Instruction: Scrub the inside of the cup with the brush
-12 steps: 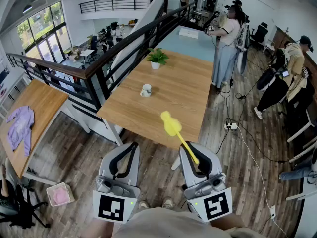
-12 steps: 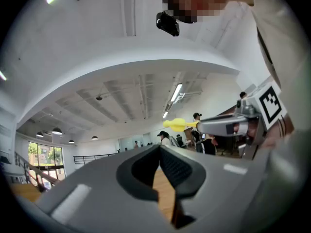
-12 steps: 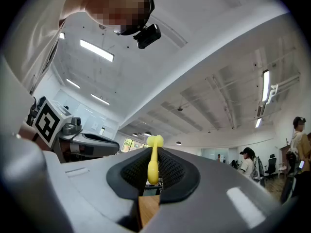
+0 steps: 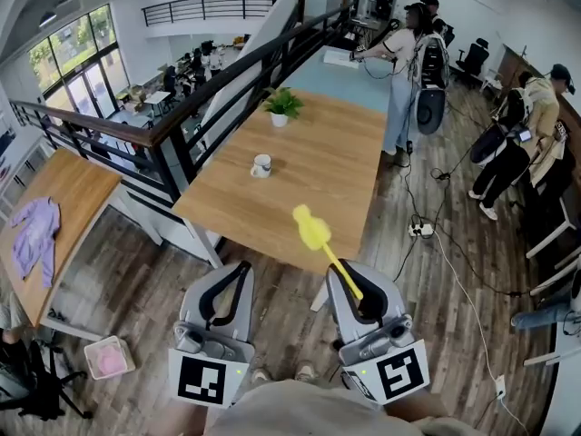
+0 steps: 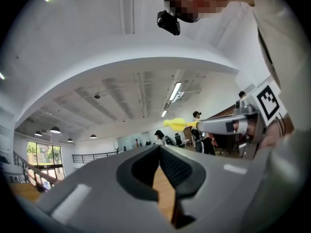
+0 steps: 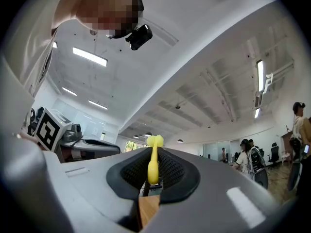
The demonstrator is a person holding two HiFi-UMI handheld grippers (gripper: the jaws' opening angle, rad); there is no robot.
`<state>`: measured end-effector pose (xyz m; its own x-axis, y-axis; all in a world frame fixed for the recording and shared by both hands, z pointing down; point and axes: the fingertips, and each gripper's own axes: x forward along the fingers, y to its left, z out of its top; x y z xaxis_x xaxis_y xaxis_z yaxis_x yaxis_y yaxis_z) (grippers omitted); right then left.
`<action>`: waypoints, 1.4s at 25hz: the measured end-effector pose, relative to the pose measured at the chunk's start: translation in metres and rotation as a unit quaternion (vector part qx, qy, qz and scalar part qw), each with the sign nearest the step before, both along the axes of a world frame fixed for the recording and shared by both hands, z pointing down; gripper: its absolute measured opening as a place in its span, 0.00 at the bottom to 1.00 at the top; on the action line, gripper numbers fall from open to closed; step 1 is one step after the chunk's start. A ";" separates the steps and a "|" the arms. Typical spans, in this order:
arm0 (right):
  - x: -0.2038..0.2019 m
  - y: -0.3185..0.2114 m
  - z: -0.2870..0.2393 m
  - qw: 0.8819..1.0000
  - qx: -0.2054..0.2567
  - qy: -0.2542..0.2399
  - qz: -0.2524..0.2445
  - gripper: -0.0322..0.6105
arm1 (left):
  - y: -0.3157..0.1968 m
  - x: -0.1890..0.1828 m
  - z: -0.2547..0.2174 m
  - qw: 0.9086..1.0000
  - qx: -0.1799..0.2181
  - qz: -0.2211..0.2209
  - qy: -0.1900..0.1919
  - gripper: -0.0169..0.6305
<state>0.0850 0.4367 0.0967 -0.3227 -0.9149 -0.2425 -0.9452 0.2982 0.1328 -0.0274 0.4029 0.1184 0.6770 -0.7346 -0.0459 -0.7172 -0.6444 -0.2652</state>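
left tongs (image 4: 238, 275) pressed together, empty; right tongs (image 4: 356, 284) clenched on the yellow brush (image 4: 315, 230) handle; the cup (image 4: 261, 165) stands on the desk (image 4: 318, 180) towards its left edge, well apart from both

Bright ceiling strip lights (image 6: 90, 56), daylit windows (image 4: 74, 51), fisheye-warped edges

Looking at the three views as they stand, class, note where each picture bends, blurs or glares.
Head view: fisheye curves the railing; the cup is tiny. Left gripper view: black corners, left gripper soft up close. Right gripper view: ceiling lights glare; brush clear.
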 end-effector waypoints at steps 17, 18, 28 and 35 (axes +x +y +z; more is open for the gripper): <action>0.071 0.007 0.021 0.998 -0.015 -0.046 -0.028 0.10 | 0.018 0.056 0.019 0.999 -0.020 -0.033 -0.013 0.03; 0.076 0.009 0.021 0.998 -0.014 -0.048 -0.029 0.10 | 0.020 0.060 0.018 0.999 -0.018 -0.034 -0.015 0.03; 0.096 0.015 0.028 0.996 -0.014 -0.065 -0.053 0.10 | 0.037 0.085 0.023 0.998 -0.015 -0.046 -0.027 0.03; 0.096 0.009 0.029 0.996 -0.009 -0.064 -0.061 0.10 | 0.034 0.088 0.028 0.998 -0.014 -0.049 -0.021 0.03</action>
